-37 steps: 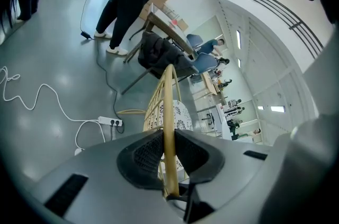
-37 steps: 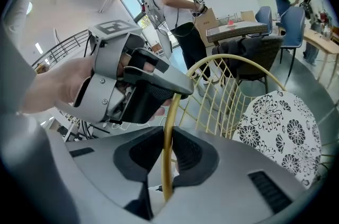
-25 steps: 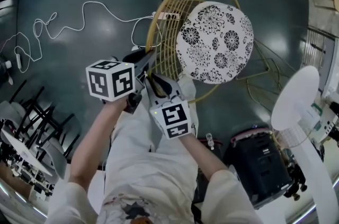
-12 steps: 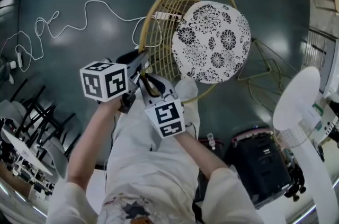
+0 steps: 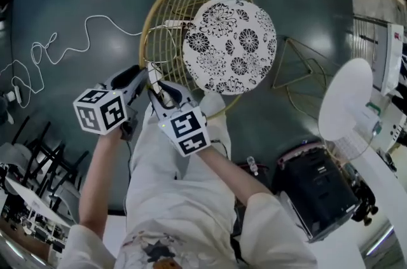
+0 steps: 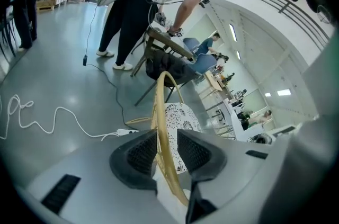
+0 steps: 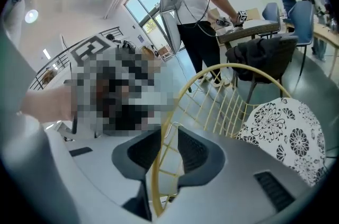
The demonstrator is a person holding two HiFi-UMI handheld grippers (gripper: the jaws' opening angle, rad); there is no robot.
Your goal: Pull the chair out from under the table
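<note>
Both claws are opening right now, and each has the chair's rim (image 6: 158, 112) running between its pads. The left gripper (image 6: 161, 151) and the right gripper (image 7: 169, 151) straddle the back ring side by side. A gap shows beside the wire in each, so neither is clamping.

The chair (image 5: 210, 39) stands on open floor just ahead of your legs, well apart from the table (image 5: 346, 99) at your right, so the pull looks done.

The risk is in the exit. If you swing away sideways or twist before the pads clear the wire, a pad could hook the rim and drag or tip what looks like a light frame. Back straight out along the jaws.

Watch too the power strip (image 5: 173, 24) and cable (image 5: 121, 25) on the floor by the chair back. Any further tug could catch a leg on them.
</note>
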